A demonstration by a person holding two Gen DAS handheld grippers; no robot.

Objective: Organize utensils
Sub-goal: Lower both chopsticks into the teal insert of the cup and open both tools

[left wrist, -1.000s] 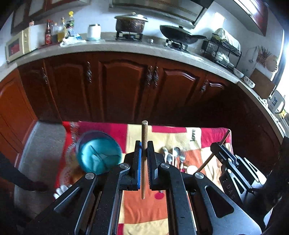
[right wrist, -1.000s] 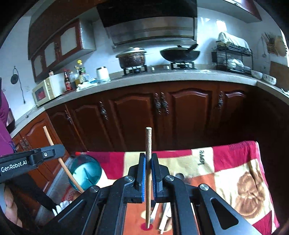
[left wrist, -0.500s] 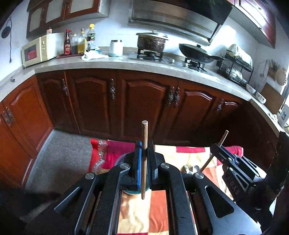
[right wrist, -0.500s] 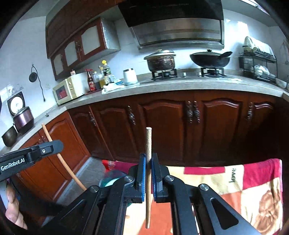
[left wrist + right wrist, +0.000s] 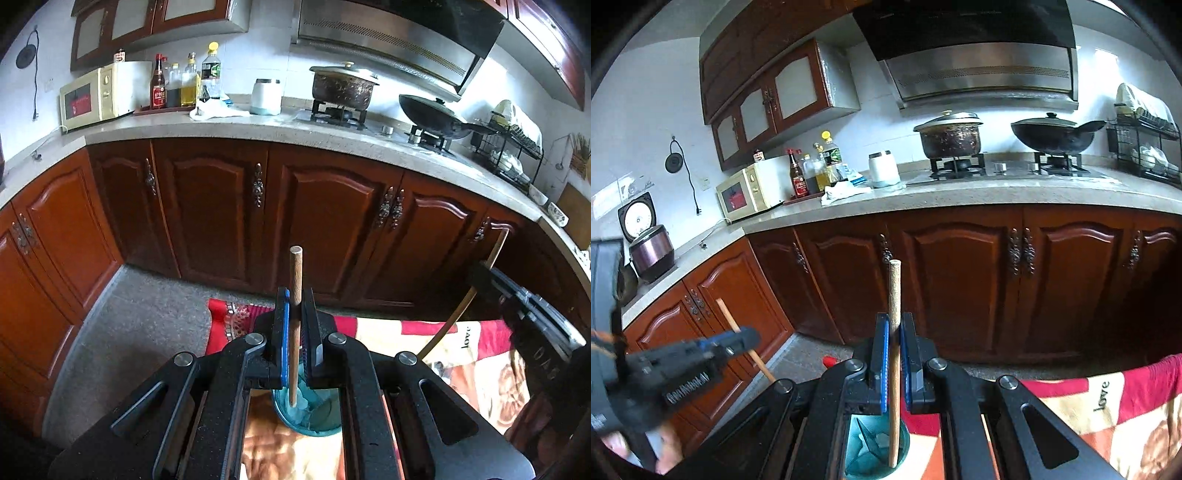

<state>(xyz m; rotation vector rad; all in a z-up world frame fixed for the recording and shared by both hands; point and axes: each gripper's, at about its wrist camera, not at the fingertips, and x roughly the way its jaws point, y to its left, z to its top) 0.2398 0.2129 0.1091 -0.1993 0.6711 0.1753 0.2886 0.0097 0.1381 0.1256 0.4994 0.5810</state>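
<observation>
My left gripper [image 5: 294,299] is shut on a brown wooden chopstick [image 5: 295,280] that stands upright between the pads. Its lower end hangs over a teal cup [image 5: 308,419] on the patterned cloth [image 5: 476,354]. My right gripper [image 5: 894,325] is shut on a paler wooden chopstick [image 5: 894,295], also upright, its lower tip above the teal cup [image 5: 868,446]. In the right wrist view the left gripper [image 5: 746,338] shows at the left, blurred, with its chopstick [image 5: 729,321] slanting. In the left wrist view the right gripper [image 5: 480,273] is at the right edge with its chopstick [image 5: 450,325].
Dark wooden cabinets [image 5: 325,229] run under a grey counter [image 5: 258,127] straight ahead. On the counter stand a microwave [image 5: 96,94], bottles [image 5: 181,83], a pot [image 5: 343,85] and a wok [image 5: 432,114]. Grey floor [image 5: 129,339] lies left of the cloth. A person's hand [image 5: 670,448] holds the left gripper.
Both grippers have swung left and tilted upward, each still holding its chopstick. The cup has gone from left of the left gripper to under both jaws; the spoons on the cloth have left view.
</observation>
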